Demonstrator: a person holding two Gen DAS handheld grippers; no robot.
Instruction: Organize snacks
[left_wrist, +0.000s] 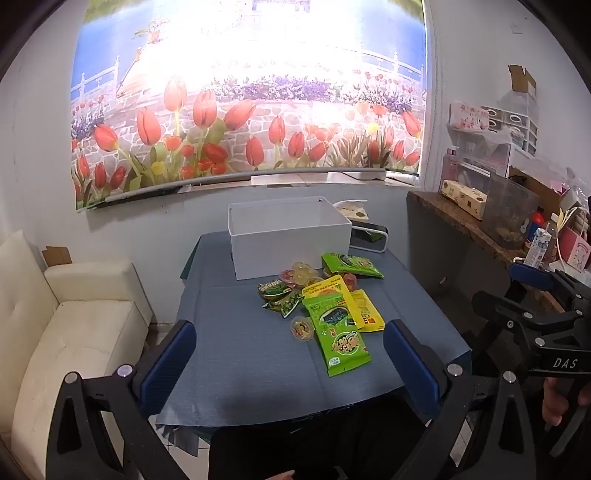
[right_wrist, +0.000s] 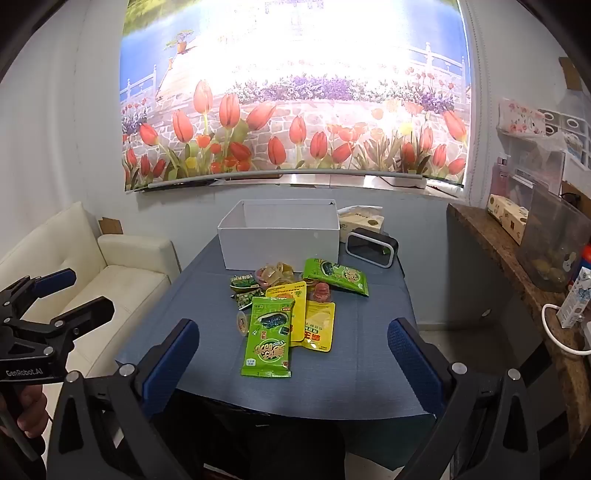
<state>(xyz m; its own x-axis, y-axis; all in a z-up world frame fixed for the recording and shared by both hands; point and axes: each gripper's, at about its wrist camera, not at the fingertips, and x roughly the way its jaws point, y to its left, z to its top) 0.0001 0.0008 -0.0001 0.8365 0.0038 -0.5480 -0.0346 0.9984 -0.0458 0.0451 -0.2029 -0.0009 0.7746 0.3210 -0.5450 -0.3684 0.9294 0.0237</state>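
Status: task not yet begun, as far as the views show. The open white rectangular box stands at the far end of the blue-grey cloth-covered table; the visible part of its interior shows no snacks.

All the snacks lie in a loose pile just in front of the box: a large green foil packet nearest the operator, partly overlapping a yellow foil packet and a second yellow packet; another green packet lies to the right, with several small clear jelly cups and small dark-green sachets towards the box.

Left gripper — blue-padded fingers spread wide, holding nothing, above the near table edge. Right gripper — likewise wide apart and unloaded.

Remaining, in my judgement: every item has yet to go into the box; the nearest green packet looks the easiest first pick.
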